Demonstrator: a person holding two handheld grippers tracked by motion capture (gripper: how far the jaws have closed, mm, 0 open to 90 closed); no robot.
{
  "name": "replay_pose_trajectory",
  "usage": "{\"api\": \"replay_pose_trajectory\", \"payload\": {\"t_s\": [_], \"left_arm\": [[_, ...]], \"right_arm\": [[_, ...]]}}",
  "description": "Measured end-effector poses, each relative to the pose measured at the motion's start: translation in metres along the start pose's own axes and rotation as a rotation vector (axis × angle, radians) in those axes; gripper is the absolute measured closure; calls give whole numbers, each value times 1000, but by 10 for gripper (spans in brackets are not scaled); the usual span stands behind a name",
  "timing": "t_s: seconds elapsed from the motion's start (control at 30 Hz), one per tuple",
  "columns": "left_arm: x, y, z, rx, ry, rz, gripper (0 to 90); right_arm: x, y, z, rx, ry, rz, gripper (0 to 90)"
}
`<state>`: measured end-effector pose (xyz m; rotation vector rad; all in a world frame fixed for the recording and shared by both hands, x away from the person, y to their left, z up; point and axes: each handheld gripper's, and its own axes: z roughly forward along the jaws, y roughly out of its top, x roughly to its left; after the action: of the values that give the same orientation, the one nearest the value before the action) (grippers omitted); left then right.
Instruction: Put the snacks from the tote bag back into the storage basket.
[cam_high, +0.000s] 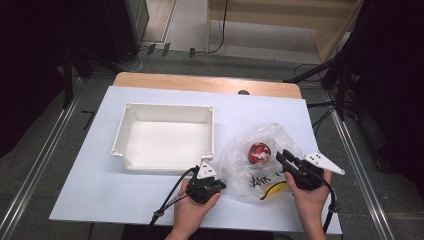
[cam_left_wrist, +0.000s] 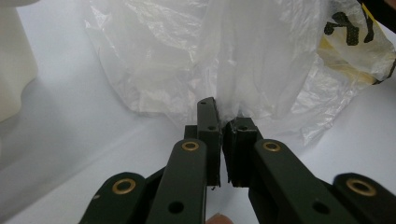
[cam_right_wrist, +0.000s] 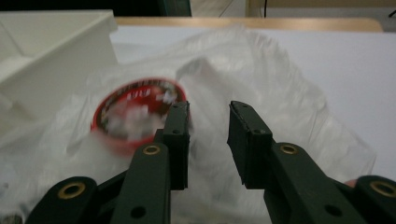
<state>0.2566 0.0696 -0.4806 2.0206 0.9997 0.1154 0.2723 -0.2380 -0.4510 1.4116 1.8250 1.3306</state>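
A crumpled clear plastic bag (cam_high: 240, 145) lies on the white table, right of centre, with a red round can (cam_high: 259, 152) inside it. My left gripper (cam_high: 221, 185) reaches the bag's near left edge. In the left gripper view its jaws (cam_left_wrist: 224, 116) are shut, pinching a fold of the bag's film (cam_left_wrist: 187, 56). My right gripper (cam_high: 281, 155) sits at the bag's right side, pointing toward the can. In the right gripper view its jaws (cam_right_wrist: 209, 112) stand open with a clear gap, the bag (cam_right_wrist: 280, 93) just beyond them and the can (cam_right_wrist: 130, 112) ahead to the left, seen through the film.
An empty white tray (cam_high: 170, 107) sits left of the bag, close to it; its wall shows in the right gripper view (cam_right_wrist: 51, 42). The bag carries black lettering and a yellow patch (cam_high: 272, 189) near the front. The white table surface (cam_high: 100, 185) has free room at the left front.
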Motion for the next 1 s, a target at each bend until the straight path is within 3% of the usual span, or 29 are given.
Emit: {"api": "replay_pose_trajectory", "payload": {"t_s": [0.07, 0.2, 0.4, 0.57, 0.7, 0.9, 1.0], "left_arm": [[0, 0, -1, -5, 1, -2, 866], [0, 0, -1, -7, -2, -5, 863], [1, -1, -1, -6, -5, -6, 860], [0, -1, -1, -7, -2, -6, 857], [0, -1, -1, -11, -3, -5, 855], [0, -1, -1, -9, -5, -4, 850], [0, 0, -1, -6, -1, -1, 849]], "right_arm": [[1, -11, 0, 36, -4, 38, 718], [-2, -28, 3, 106, -15, 59, 719], [-3, -41, 3, 223, -15, 32, 733], [-4, -44, -3, 250, -8, 9, 730], [-5, -38, -12, 164, 59, 27, 632], [6, -12, -28, -18, 57, 16, 604], [13, 3, -24, -49, 71, 5, 607]]}}
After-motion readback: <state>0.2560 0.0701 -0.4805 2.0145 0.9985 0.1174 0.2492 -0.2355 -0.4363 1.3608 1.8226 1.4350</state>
